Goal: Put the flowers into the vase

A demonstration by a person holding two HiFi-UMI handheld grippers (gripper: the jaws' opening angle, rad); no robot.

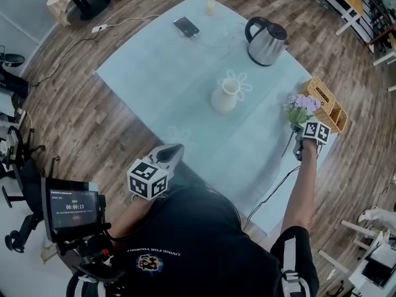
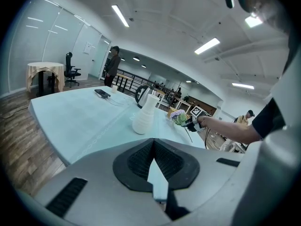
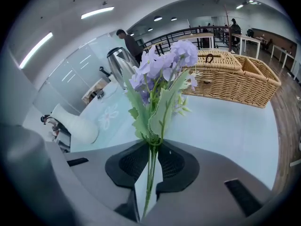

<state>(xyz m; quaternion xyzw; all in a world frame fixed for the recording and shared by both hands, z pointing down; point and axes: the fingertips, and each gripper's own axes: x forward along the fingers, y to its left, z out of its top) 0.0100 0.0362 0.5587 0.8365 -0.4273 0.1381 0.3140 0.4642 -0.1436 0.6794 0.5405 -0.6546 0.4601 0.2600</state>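
At the right end of the pale blue table (image 1: 161,73), my right gripper (image 3: 151,149) is clamped on the green stems of the purple flowers (image 3: 162,67), their blooms standing out past the jaws, close to the wicker basket (image 1: 325,104). The white vase (image 1: 226,96) stands upright near the table's middle, well apart from them. My left gripper (image 2: 153,142) hangs by the near edge, jaws together, holding nothing.

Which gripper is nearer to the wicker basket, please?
Right. The right gripper, holding the flowers, is just in front of the wicker basket; the left gripper sits across the table, at its near-left edge.
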